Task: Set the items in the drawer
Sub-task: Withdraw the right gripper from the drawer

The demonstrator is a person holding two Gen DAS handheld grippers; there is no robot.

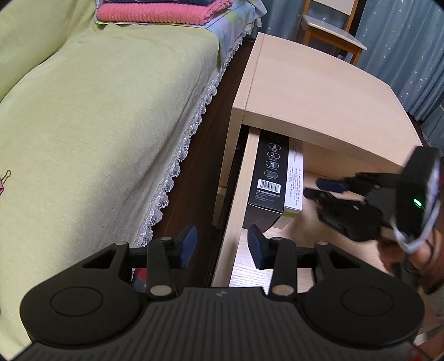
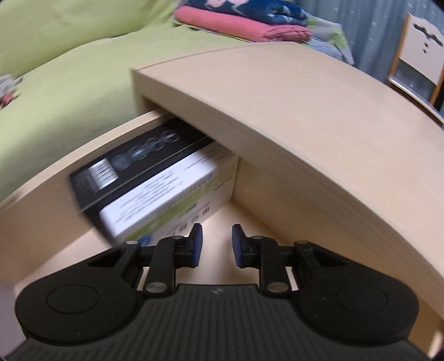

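Note:
The light wood drawer [image 1: 236,194] of the bedside cabinet [image 1: 319,91] stands pulled out. Inside along its left wall lies a black box [image 1: 270,172] with a barcode, and a white box [image 1: 294,177] with green trim lies right beside it. Both show blurred in the right wrist view, the black box [image 2: 133,166] and the white box [image 2: 163,202]. My left gripper [image 1: 222,245] hovers open over the drawer's left front edge, nothing between its fingers. My right gripper [image 2: 216,244], also seen from the left as the right gripper [image 1: 322,188], is open and empty over the drawer floor, just right of the white box.
A bed with a yellow-green cover [image 1: 97,125] and lace trim runs along the left, separated from the cabinet by a dark floor gap [image 1: 213,133]. Folded pink and blue textiles [image 1: 155,11] lie at its far end. A wooden chair [image 1: 330,30] stands behind the cabinet by a curtain.

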